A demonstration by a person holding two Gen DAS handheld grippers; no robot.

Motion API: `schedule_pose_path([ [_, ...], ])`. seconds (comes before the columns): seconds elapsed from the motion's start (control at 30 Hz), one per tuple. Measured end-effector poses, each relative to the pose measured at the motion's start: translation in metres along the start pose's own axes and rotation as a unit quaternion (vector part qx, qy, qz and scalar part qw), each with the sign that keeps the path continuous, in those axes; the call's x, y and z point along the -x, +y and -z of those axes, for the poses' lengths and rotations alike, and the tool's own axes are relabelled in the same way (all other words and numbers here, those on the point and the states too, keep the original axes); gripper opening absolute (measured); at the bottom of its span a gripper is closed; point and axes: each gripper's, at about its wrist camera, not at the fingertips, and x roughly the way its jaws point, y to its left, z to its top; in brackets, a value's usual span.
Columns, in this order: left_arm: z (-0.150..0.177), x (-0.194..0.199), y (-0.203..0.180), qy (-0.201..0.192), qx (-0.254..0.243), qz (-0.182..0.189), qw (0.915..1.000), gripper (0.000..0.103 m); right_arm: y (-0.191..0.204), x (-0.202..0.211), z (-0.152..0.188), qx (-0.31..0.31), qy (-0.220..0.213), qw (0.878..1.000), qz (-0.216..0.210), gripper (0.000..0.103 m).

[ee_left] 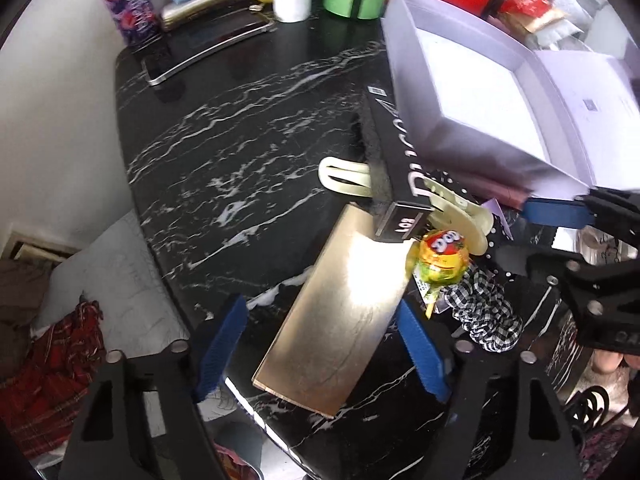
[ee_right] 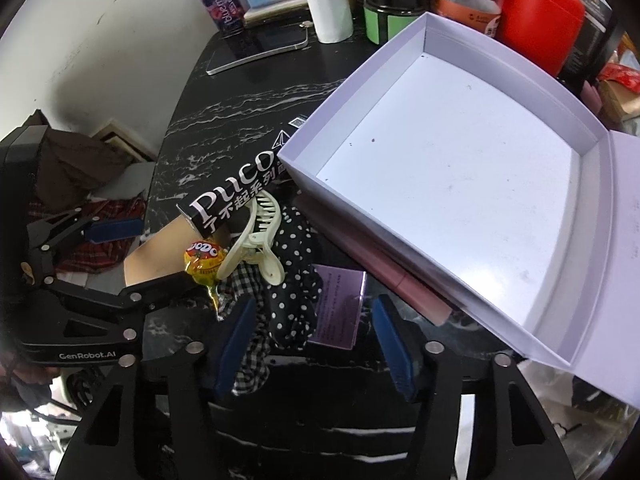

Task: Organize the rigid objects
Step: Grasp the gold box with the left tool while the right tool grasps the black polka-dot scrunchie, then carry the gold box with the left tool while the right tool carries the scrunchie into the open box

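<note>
A: Straddling the gold card, the left hand-held gripper has both pads clear of it, jaws released.

B: And the right hand-held gripper?

A: Released too, over the purple card and polka-dot cloth on the marble surface. The white box sits empty, just beside the black Puco box, hair clip and lollipop.

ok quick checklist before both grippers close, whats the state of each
1. Gold card between left gripper pads: ok.
2. Left pads touching card: not ok, gaps either side.
3. Purple card between right gripper pads: ok, but scrunchies are there too.
4. White box empty: ok.
5. Gold card free: not ok, black box lies on its far end.
6. Lollipop clear of left pad: cannot tell.
</note>
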Motion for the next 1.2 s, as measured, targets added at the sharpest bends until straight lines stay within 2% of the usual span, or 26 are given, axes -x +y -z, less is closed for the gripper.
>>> schedule_pose_path([
  [0.07, 0.0, -0.003, -0.003, 0.002, -0.01, 0.002, 0.9999, 0.062, 0.001, -0.007, -0.001, 0.006, 0.009, 1.0, -0.002, 0.044],
  [0.13, 0.0, -0.008, -0.005, 0.008, -0.016, 0.009, 0.9998, 0.047, 0.001, -0.011, -0.001, 0.008, 0.015, 1.0, -0.004, 0.04],
  [0.23, 0.001, -0.012, -0.006, 0.012, -0.018, 0.008, 0.9997, 0.045, 0.002, -0.013, -0.001, 0.014, 0.016, 1.0, -0.012, 0.035],
  [0.4, 0.002, -0.014, -0.004, 0.01, -0.014, 0.006, 0.9998, 0.044, 0.006, -0.019, -0.001, 0.023, 0.02, 0.999, -0.01, 0.034],
  [0.43, 0.002, -0.014, -0.004, 0.01, -0.013, 0.003, 0.9999, 0.044, 0.007, -0.019, -0.001, 0.026, 0.017, 0.999, -0.009, 0.03],
  [0.47, 0.003, -0.013, -0.005, 0.01, -0.011, 0.002, 0.9999, 0.044, 0.008, -0.019, -0.002, 0.03, 0.017, 0.999, -0.009, 0.02],
  [0.53, 0.005, -0.011, -0.007, 0.013, -0.002, 0.006, 0.9999, 0.044, 0.011, -0.022, -0.003, 0.037, 0.017, 0.999, -0.004, 0.018],
  [0.97, 0.024, 0.013, -0.004, 0.004, 0.052, 0.013, 0.9986, 0.044, 0.011, -0.001, 0.005, 0.034, 0.0, 0.999, 0.016, 0.017],
  [1.2, 0.03, 0.042, -0.009, -0.014, 0.065, -0.002, 0.9978, 0.044, 0.016, 0.021, 0.014, 0.027, -0.015, 0.999, 0.022, 0.017],
])
